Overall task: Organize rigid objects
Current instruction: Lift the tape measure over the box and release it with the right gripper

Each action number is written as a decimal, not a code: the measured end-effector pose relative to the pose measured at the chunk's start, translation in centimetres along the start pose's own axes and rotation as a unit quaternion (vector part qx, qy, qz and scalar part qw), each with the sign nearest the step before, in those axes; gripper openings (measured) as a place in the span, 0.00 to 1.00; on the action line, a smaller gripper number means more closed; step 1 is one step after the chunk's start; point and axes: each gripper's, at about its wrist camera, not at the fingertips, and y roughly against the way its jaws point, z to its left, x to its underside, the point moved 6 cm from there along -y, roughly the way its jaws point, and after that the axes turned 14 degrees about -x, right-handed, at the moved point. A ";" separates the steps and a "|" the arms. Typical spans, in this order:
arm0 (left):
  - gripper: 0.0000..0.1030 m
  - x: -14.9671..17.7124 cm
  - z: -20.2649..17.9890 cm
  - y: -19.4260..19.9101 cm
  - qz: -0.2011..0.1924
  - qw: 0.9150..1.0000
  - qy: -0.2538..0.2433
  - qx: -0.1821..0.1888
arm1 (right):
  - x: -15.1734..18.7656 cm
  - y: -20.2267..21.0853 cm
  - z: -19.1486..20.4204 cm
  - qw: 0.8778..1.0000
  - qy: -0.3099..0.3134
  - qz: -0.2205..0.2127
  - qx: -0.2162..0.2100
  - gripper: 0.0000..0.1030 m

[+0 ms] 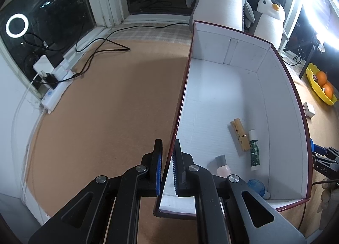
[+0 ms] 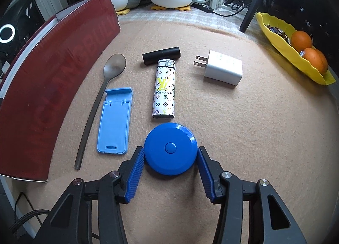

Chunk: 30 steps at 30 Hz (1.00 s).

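The left tongs stay out of it, clamped on the box wall at lower centre. The right tongs straddle the blue disc on the surface, low centre, apparently touching it; they should squeeze evenly across its widest part before lifting.
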 end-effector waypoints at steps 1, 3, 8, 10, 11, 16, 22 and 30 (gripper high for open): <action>0.07 0.0 0.0 0.0 0.000 1.000 0.000 0.001 | 0.0 0.1 0.0 1.000 0.000 0.000 0.000 0.45; 0.07 0.0 0.0 0.0 -0.001 1.000 0.001 0.003 | 0.1 0.3 0.2 1.000 0.002 -0.002 0.002 0.45; 0.07 -0.1 0.1 0.0 -0.004 1.000 0.002 0.008 | 0.1 1.1 0.3 1.000 -0.002 -0.010 0.007 0.45; 0.07 -0.1 0.1 0.1 -0.006 1.000 0.003 0.010 | 0.0 1.6 0.3 1.000 -0.004 -0.014 0.007 0.45; 0.07 -0.1 0.1 0.1 -0.006 1.000 0.004 0.012 | -0.1 1.8 0.4 1.000 -0.003 -0.016 0.007 0.45; 0.07 -0.1 0.2 0.1 -0.009 1.000 0.006 0.018 | -0.6 3.2 1.6 1.000 0.003 -0.030 0.002 0.45; 0.07 0.0 0.4 0.1 -0.010 1.000 0.009 0.026 | -1.6 5.5 4.5 0.998 0.028 -0.055 -0.011 0.45; 0.07 0.1 0.5 0.2 -0.015 0.999 0.010 0.037 | -3.1 8.3 9.8 0.993 0.070 -0.084 -0.037 0.45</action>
